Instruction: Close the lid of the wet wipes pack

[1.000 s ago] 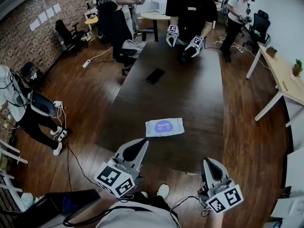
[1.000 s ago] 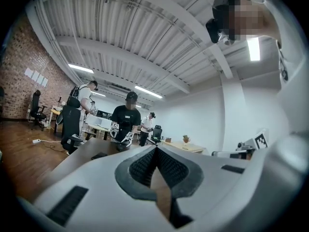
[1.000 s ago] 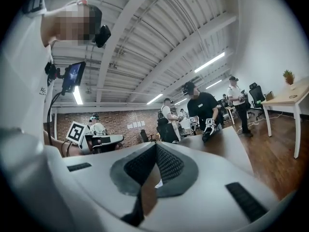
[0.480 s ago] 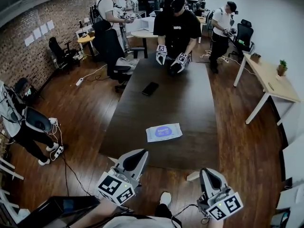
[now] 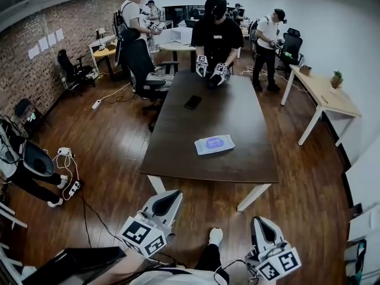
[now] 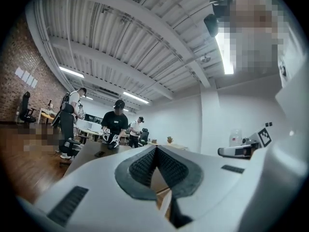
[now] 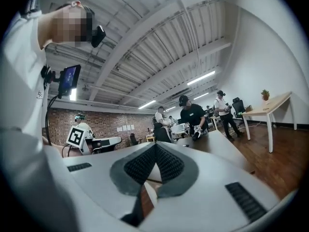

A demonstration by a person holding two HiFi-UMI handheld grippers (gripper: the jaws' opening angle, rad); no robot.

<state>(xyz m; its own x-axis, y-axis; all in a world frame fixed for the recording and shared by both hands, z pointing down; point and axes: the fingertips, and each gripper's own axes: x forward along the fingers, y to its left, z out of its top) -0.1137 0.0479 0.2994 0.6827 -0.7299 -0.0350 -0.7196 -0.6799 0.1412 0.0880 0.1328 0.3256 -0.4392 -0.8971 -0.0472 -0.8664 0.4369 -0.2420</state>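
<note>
Lying flat on the dark table (image 5: 237, 111), the wet wipes pack (image 5: 215, 144) is resting close to the table's near edge, with its blue oval facing up. The left gripper (image 5: 172, 198) and right gripper (image 5: 259, 223) are hovering over the wood floor (image 5: 113, 153), well apart from the pack. Both are keeping their jaws clenched together, grasping nothing.

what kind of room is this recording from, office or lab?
Probably an open-plan office doubling as a work or recording space: a brick wall, office chairs and desks around a long dark table, with other people busy nearby.
</note>
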